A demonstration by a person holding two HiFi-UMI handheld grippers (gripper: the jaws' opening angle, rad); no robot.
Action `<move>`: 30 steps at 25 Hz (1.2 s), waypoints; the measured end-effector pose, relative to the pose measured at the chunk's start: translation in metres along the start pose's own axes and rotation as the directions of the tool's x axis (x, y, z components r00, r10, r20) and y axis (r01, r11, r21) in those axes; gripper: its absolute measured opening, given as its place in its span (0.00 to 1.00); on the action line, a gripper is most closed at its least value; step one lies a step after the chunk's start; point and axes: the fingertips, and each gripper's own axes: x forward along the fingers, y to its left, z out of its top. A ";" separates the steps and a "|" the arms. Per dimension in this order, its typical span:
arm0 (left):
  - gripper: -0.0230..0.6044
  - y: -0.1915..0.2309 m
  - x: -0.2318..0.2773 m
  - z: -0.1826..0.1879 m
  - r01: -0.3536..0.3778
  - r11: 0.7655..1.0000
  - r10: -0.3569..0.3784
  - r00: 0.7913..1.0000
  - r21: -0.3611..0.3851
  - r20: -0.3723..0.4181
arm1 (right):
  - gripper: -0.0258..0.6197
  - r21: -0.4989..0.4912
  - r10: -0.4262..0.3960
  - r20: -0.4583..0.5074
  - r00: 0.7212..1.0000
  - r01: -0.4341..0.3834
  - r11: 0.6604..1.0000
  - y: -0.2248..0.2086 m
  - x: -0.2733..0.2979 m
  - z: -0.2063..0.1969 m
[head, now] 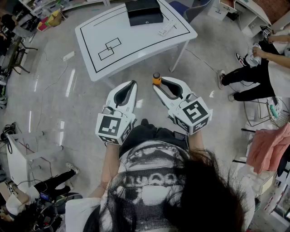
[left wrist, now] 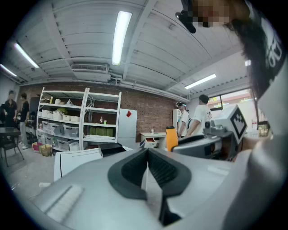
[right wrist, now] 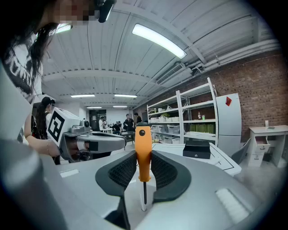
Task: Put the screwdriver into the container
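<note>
An orange-handled screwdriver [right wrist: 143, 148] stands upright between the pads of my right gripper [right wrist: 143, 156], which is shut on its handle, shaft pointing back toward the gripper body. In the head view the handle's end [head: 157, 78] sticks out past the right gripper [head: 157, 84]. My left gripper [head: 134, 83] is held beside it, its jaws shut with nothing between them [left wrist: 147, 152]. The container, a black box [head: 144, 11], sits on the far part of the white table [head: 118, 54] ahead of both grippers; it also shows as the black box [right wrist: 197, 150] in the right gripper view.
A white remote-like object [head: 165, 28] lies on the table next to the box. A person [head: 253, 74] sits at the right, another person [head: 31, 195] at the lower left. Shelving [right wrist: 189, 117] lines the brick wall. A pink cloth [head: 267, 147] hangs at the right.
</note>
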 end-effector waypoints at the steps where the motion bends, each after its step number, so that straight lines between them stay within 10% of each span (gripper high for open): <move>1: 0.04 0.003 0.002 -0.001 0.000 1.000 0.000 1.000 0.001 0.001 | 0.20 0.000 -0.001 0.001 1.000 0.001 1.000 -0.001 0.004 0.000; 30: 0.04 0.078 0.046 -0.034 0.048 0.998 -0.051 0.997 -0.046 -0.061 | 0.20 0.079 -0.030 -0.055 0.998 0.035 0.996 -0.022 0.080 -0.025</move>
